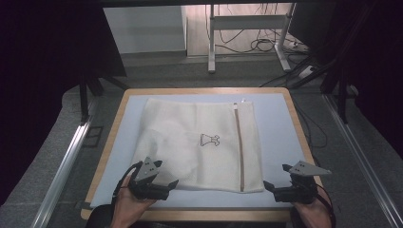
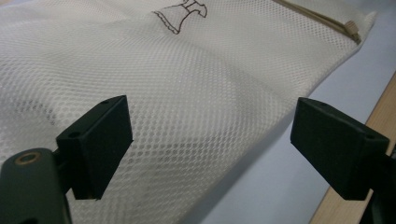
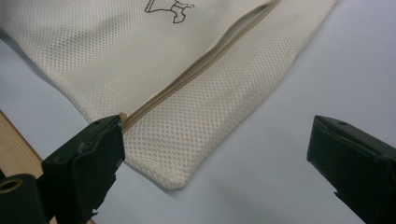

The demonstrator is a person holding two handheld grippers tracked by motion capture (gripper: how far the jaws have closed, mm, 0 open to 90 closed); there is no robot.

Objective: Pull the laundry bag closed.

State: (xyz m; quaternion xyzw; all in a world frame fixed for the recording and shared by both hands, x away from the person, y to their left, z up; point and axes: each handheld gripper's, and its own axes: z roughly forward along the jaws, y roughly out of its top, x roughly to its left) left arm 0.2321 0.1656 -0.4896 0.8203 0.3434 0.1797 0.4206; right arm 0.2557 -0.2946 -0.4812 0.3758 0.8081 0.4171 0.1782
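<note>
Mesh laundry bag: zipper run near-to-far; near right corner lies just ahead of right gripper (jaws wide, empty); left gripper likewise spread, nothing held.

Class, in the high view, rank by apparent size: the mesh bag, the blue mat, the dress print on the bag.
1. blue mat
2. mesh bag
3. dress print

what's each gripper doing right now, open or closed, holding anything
Left gripper: open, holding nothing, over the mesh bag.
Right gripper: open, holding nothing, at the bag's corner.
</note>
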